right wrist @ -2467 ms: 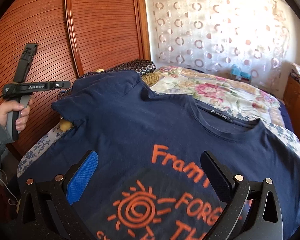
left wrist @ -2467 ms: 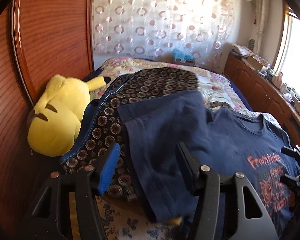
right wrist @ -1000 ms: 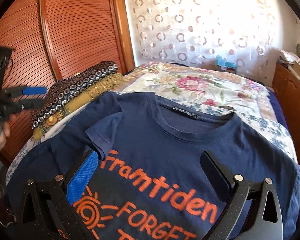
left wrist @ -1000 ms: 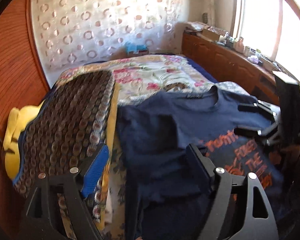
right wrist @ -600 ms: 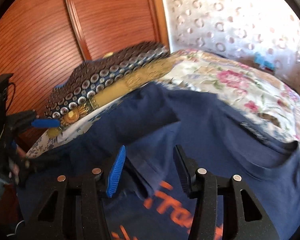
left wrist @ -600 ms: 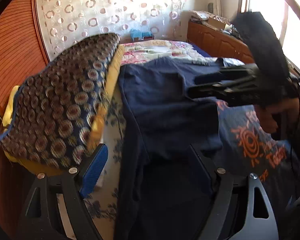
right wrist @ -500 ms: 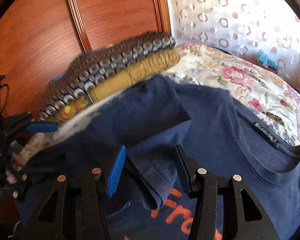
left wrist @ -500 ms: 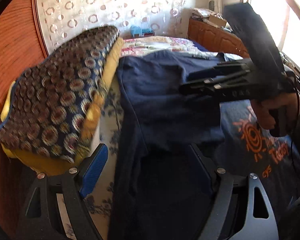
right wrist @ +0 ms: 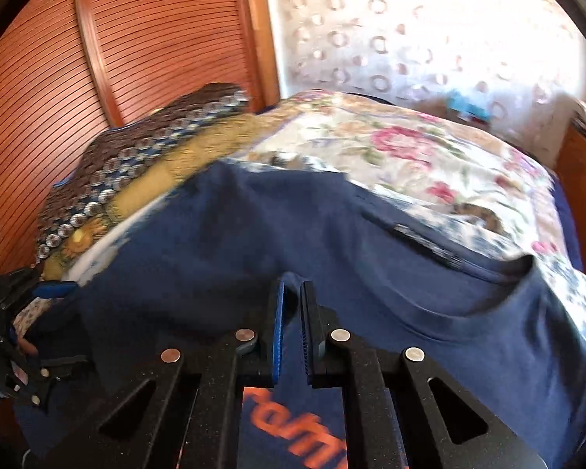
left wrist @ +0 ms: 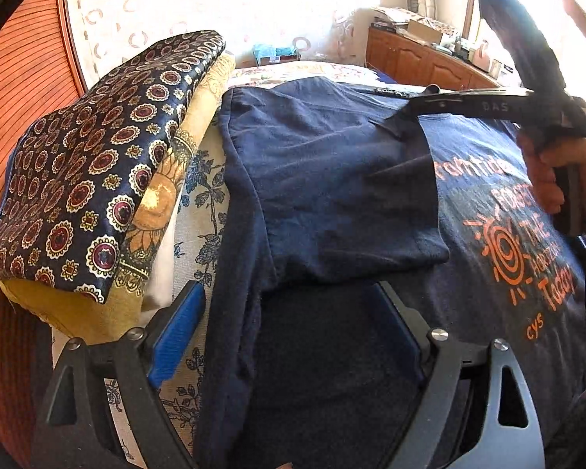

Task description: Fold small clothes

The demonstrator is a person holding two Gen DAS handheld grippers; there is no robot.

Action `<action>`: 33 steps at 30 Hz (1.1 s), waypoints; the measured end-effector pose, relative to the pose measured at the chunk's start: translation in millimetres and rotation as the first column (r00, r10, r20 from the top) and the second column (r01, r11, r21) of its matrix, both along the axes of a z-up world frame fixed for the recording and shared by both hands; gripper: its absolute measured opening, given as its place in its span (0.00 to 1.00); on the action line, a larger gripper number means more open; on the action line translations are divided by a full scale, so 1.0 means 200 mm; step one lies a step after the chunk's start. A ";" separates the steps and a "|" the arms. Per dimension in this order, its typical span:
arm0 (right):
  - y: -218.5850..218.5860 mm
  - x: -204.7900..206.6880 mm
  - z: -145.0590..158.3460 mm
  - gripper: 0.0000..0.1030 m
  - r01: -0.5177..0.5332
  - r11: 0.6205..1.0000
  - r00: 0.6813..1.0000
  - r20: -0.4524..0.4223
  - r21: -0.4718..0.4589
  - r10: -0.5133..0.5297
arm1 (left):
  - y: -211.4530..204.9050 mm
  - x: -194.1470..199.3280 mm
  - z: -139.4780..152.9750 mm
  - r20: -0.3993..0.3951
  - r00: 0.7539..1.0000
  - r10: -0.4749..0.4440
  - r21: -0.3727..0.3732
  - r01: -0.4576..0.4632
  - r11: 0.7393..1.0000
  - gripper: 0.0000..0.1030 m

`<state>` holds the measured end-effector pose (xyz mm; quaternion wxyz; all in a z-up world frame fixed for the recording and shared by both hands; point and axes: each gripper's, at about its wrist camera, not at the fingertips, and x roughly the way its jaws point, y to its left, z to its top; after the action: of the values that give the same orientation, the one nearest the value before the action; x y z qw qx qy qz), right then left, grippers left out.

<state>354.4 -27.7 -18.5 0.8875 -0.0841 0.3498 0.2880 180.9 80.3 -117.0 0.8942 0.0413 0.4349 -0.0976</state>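
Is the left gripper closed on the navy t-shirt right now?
No, the left gripper stands wide open over the navy t-shirt, pressing nothing.

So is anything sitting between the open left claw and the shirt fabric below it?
Nothing visible does. The left claw hangs open over the navy T-shirt, bare cloth between its fingers. The patterned cushion lies off to the side.

Daylight glare from window [left wrist: 500,11] (blown out); right view motion-blurred; fisheye edges dark.

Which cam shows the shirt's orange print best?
Left wrist: the orange print on the navy T-shirt shows its sun and most words. Right wrist shows only blurred letters beneath the right gripper.
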 end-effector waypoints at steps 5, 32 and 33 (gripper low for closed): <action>-0.11 -0.12 0.09 0.30 0.051 0.998 0.998 0.024 0.030 -0.052 | 0.00 0.00 0.00 -0.002 1.000 0.001 0.003 -0.001 1.000 0.88; -1.09 -1.01 -0.23 0.52 0.544 0.838 0.836 -0.114 0.048 -0.537 | -0.37 0.04 0.19 0.074 0.989 -0.126 -0.032 0.128 0.991 0.88; -1.10 -1.03 -0.23 0.52 0.544 0.836 0.836 -0.125 0.070 -0.534 | -0.41 0.05 0.18 0.072 0.987 -0.142 -0.031 0.145 0.989 0.88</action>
<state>147.9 -247.5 -64.0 0.9171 0.0781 0.3880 0.0476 190.0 -1.4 -80.6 0.9000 0.0596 0.3976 -0.1683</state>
